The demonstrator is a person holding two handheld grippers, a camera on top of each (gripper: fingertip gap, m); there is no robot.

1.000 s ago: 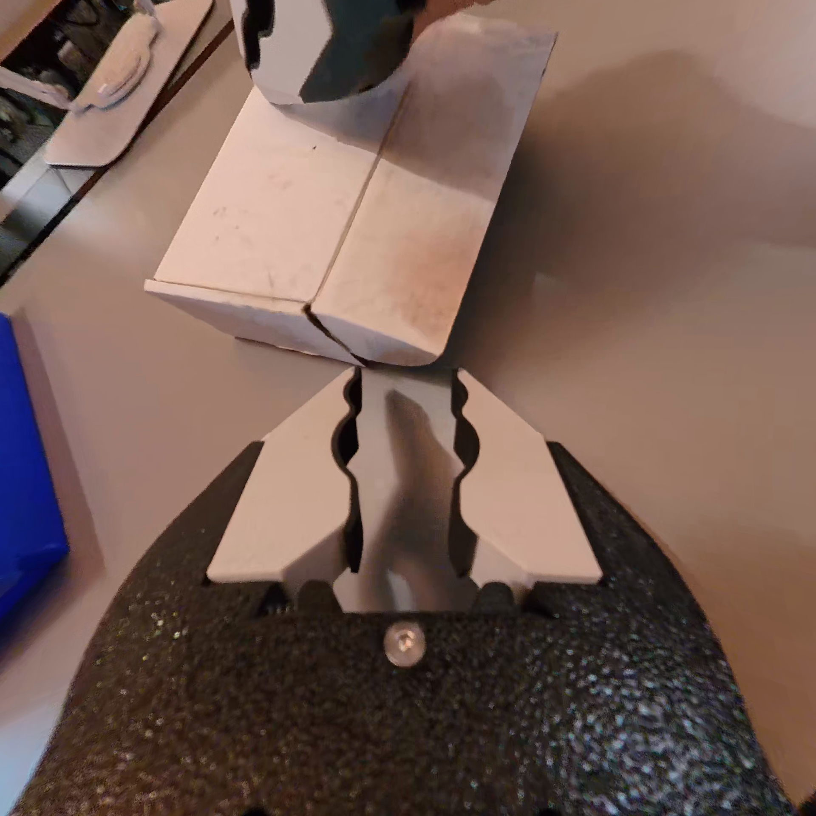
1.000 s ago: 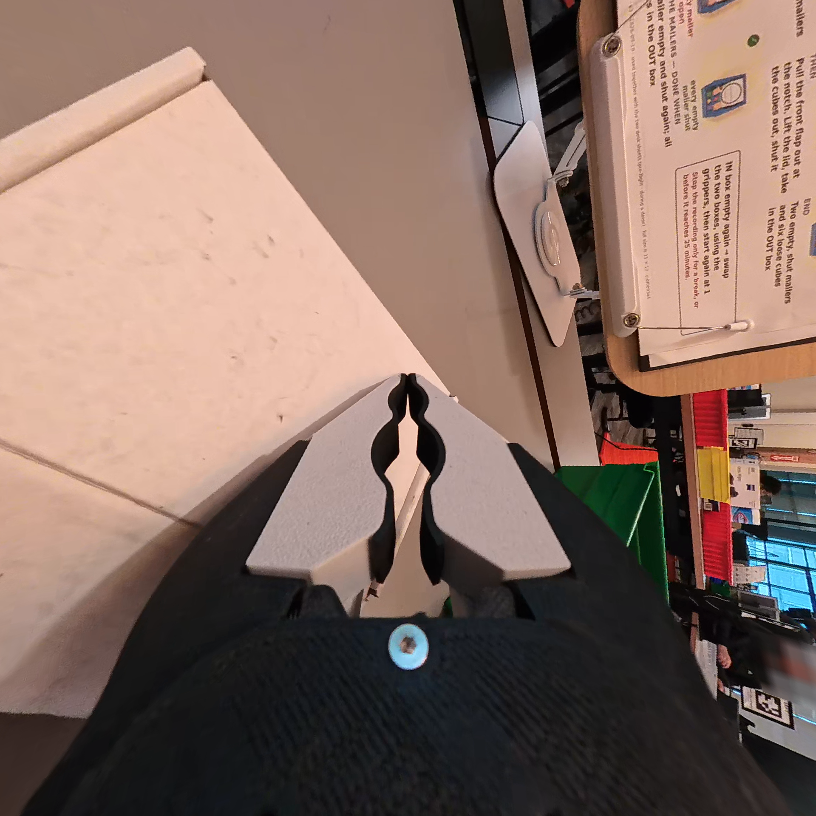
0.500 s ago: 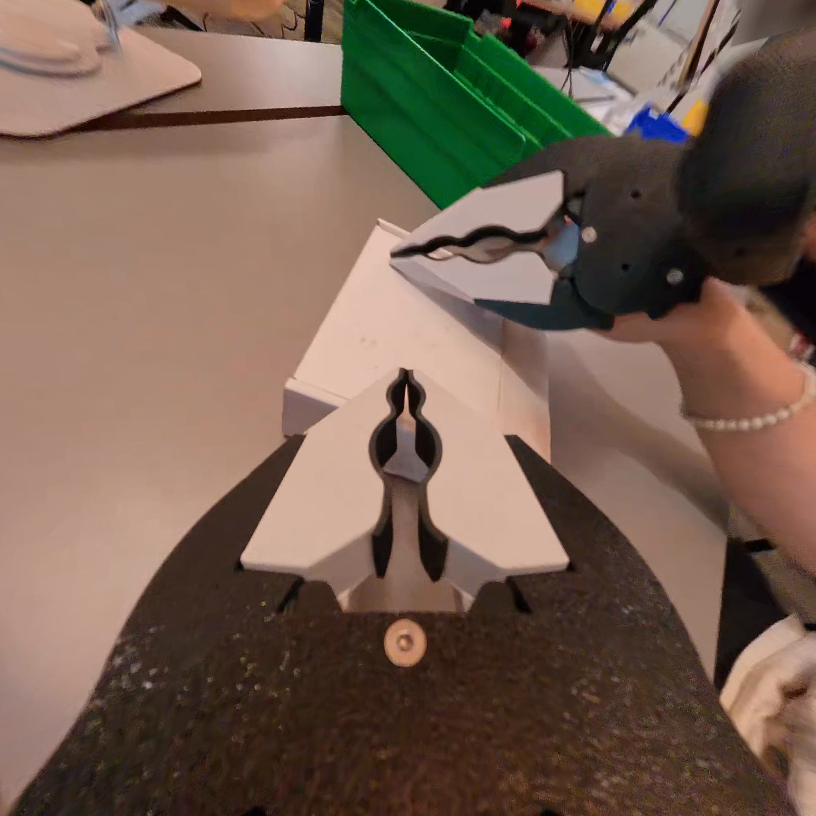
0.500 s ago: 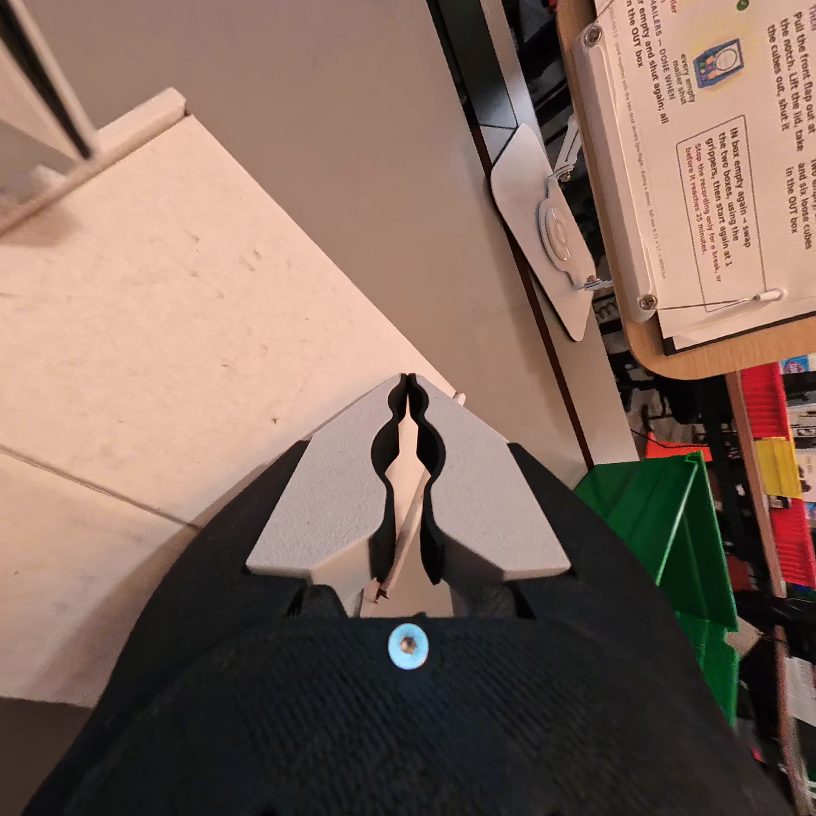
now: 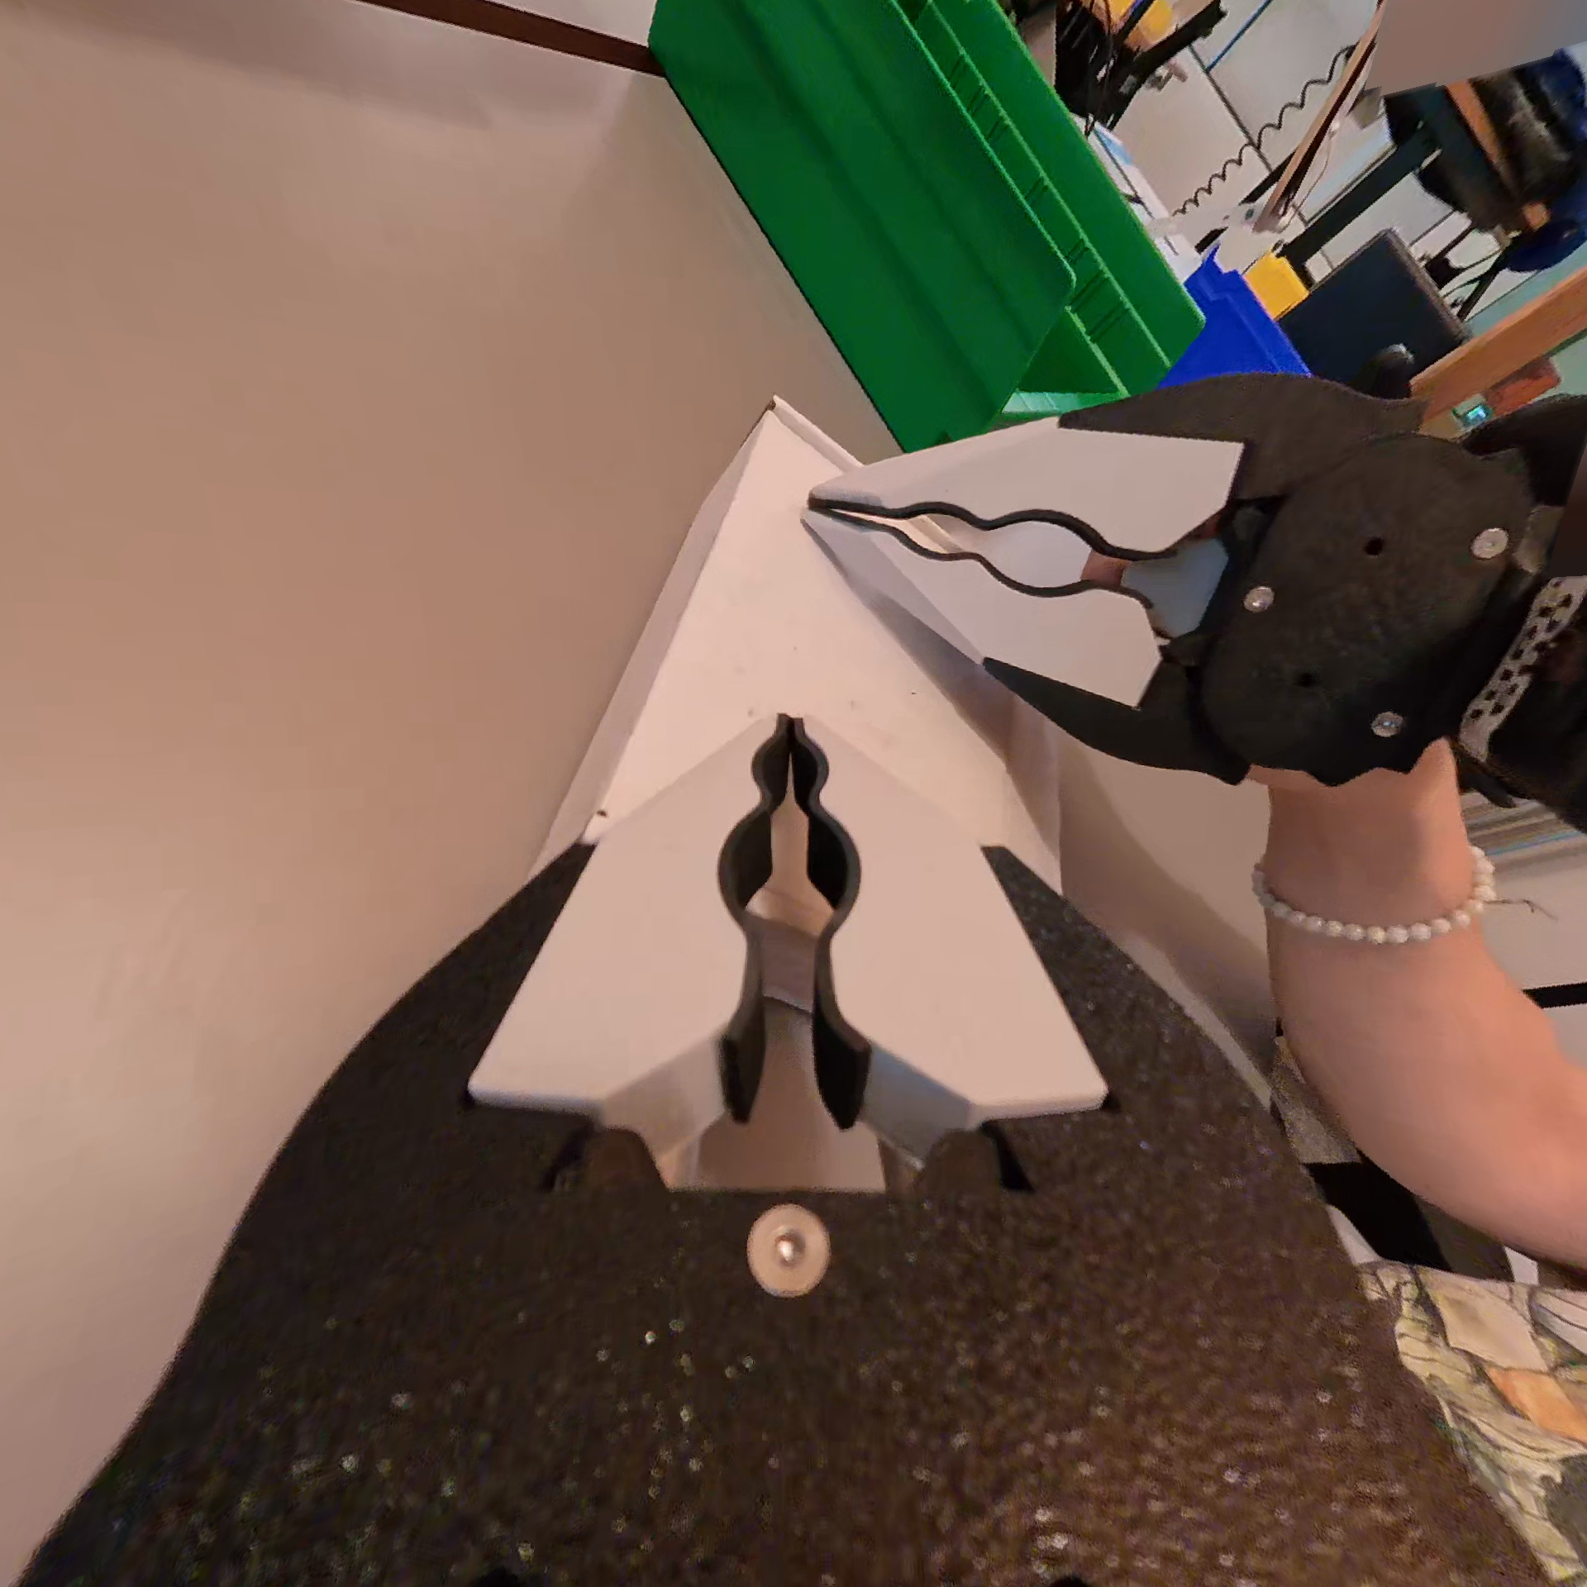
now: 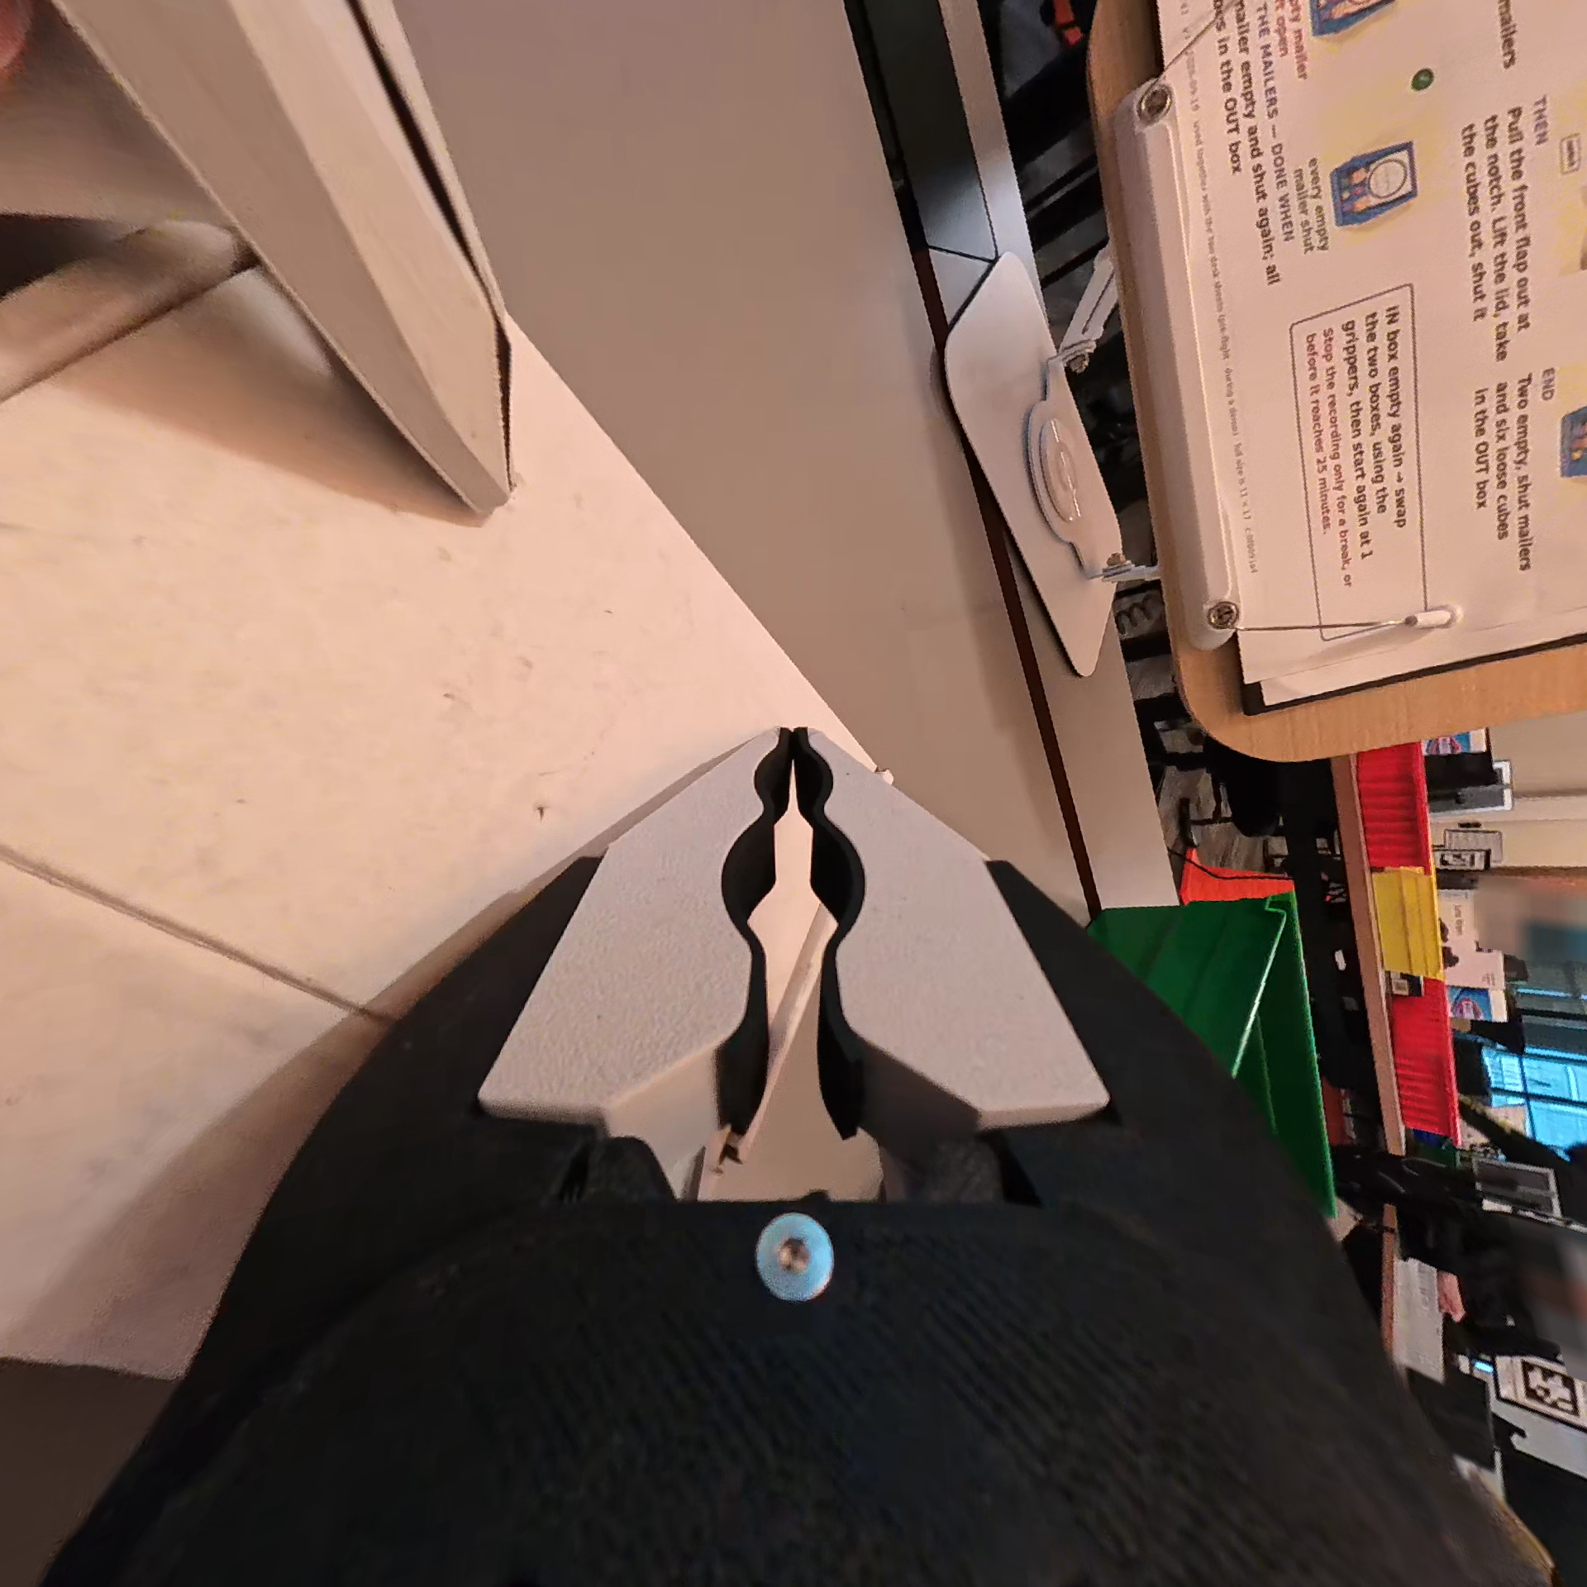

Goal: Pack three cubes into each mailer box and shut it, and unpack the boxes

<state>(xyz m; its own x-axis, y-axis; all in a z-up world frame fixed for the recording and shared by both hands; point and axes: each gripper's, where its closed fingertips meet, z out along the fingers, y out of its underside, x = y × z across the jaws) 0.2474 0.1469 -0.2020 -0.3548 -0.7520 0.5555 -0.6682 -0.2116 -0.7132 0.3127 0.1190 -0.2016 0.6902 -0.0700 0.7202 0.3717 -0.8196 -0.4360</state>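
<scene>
1 tan table (image 5: 300,515) fills the frame's left. 1 green bin (image 5: 902,197) sits upper right. 1 white mailer box (image 5: 773,618) lies centre, pinched at its edges by 2 clamped grippers: left gripper (image 5: 788,730), right gripper (image 5: 816,507).

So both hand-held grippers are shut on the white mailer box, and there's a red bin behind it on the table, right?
Not quite: the bin behind the white mailer box is green, as the left wrist view shows. The rest holds: the left hand-held gripper and right hand-held gripper are both shut on the box.
</scene>
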